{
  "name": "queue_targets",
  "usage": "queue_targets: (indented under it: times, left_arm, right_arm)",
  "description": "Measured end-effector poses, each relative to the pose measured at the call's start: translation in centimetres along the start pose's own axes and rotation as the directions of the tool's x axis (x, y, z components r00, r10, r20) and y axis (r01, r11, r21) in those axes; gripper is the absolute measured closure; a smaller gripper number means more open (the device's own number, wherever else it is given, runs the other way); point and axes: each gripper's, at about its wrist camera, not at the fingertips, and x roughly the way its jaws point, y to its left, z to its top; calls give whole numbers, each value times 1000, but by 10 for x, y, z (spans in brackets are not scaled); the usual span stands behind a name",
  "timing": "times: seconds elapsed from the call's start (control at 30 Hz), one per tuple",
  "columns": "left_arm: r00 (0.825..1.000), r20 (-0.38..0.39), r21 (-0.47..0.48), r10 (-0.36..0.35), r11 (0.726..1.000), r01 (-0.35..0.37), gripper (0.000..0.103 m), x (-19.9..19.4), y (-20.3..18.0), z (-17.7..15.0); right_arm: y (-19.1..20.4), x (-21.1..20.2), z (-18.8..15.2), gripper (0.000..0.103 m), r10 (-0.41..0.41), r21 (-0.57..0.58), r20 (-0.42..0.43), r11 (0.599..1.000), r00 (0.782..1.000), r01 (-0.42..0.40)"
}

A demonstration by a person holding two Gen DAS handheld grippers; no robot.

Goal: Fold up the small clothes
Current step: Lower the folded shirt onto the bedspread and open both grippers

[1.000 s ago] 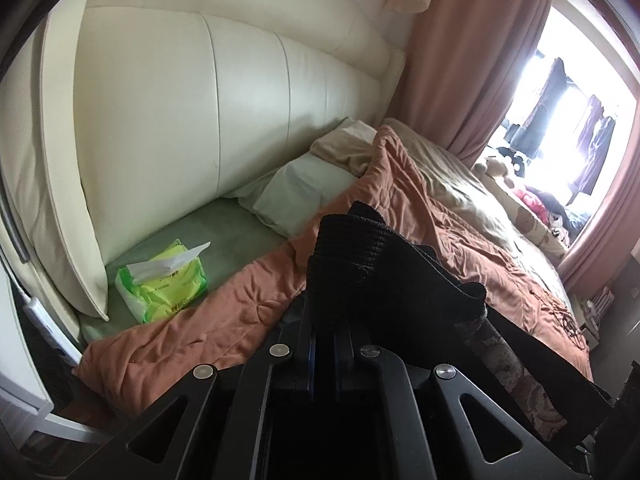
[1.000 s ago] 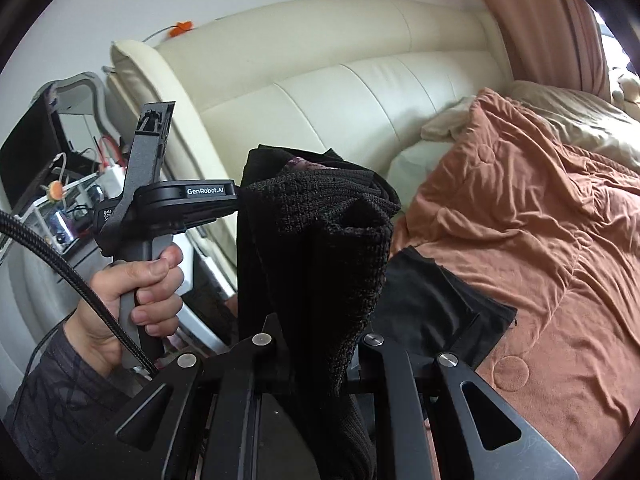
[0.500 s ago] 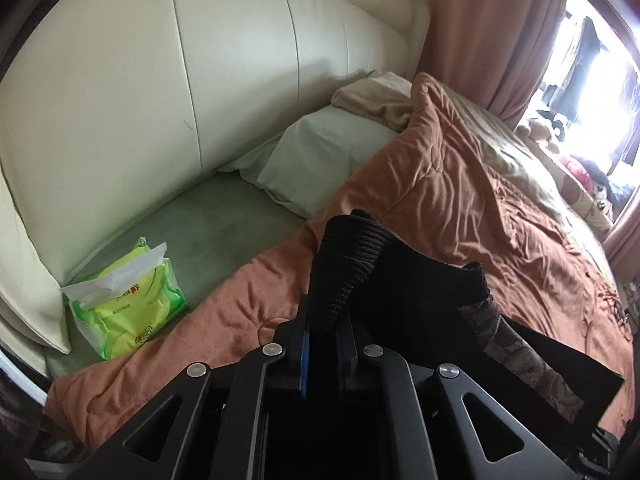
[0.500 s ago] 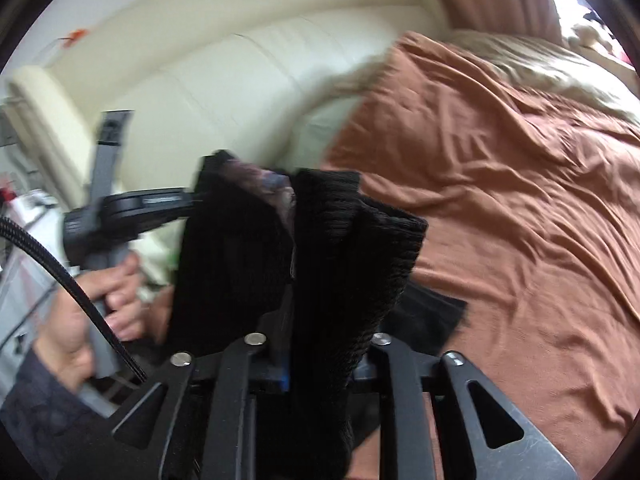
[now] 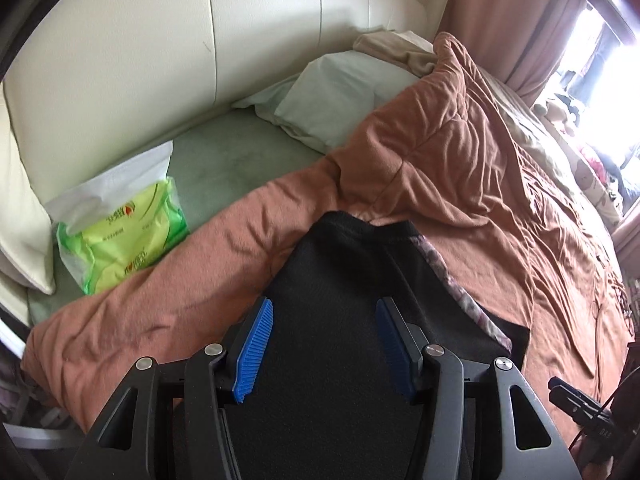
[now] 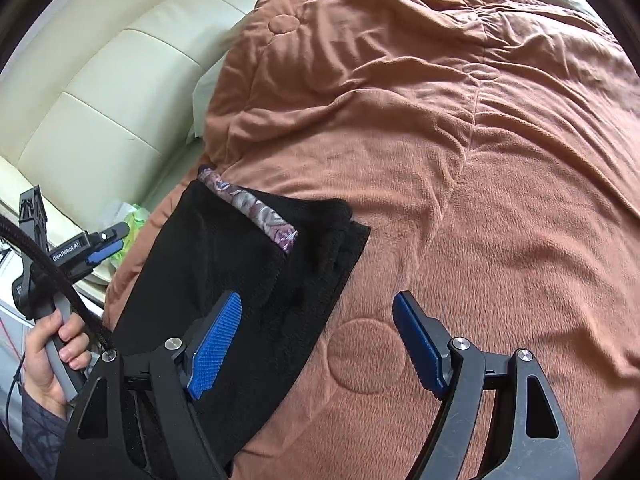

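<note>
A black knitted garment (image 5: 352,304) with a patterned purple-grey lining strip lies folded flat on the rust-brown blanket (image 5: 460,168). My left gripper (image 5: 324,344) is open above its near end, blue pads apart, nothing between them. The right wrist view shows the same garment (image 6: 224,264) at lower left, its patterned strip (image 6: 256,212) along the top fold. My right gripper (image 6: 320,344) is open over the garment's right edge, its left pad (image 6: 216,344) above the black cloth, the right pad over bare blanket. The left gripper (image 6: 106,244), held by a hand (image 6: 48,356), appears at the left.
A cream padded headboard (image 5: 160,40) runs along the back. A green tissue pack (image 5: 120,236) lies on the pale green sheet beside a pillow (image 5: 340,96). Pink curtains (image 5: 520,20) and a bright window sit far right. The wide blanket (image 6: 460,140) spreads to the right.
Both grippers were shut on the lifted black garment; they lowered it onto the blanket and opened, and it now lies flat and folded.
</note>
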Motion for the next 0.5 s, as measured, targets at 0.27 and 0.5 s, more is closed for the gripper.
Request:
queue_targets:
  times: [0.27,0.5]
  left_arm:
    - [999,14,19,-40,999,39,42,-51,-22,-32]
    - [996,84,14,-24,1000,23,13,-117,-46,-72]
  right_arm:
    - [27,-55,-4,26,5,-77,21,997,1000,-4]
    - [31,-140,-33,18,-2,-131,65,991,998,10]
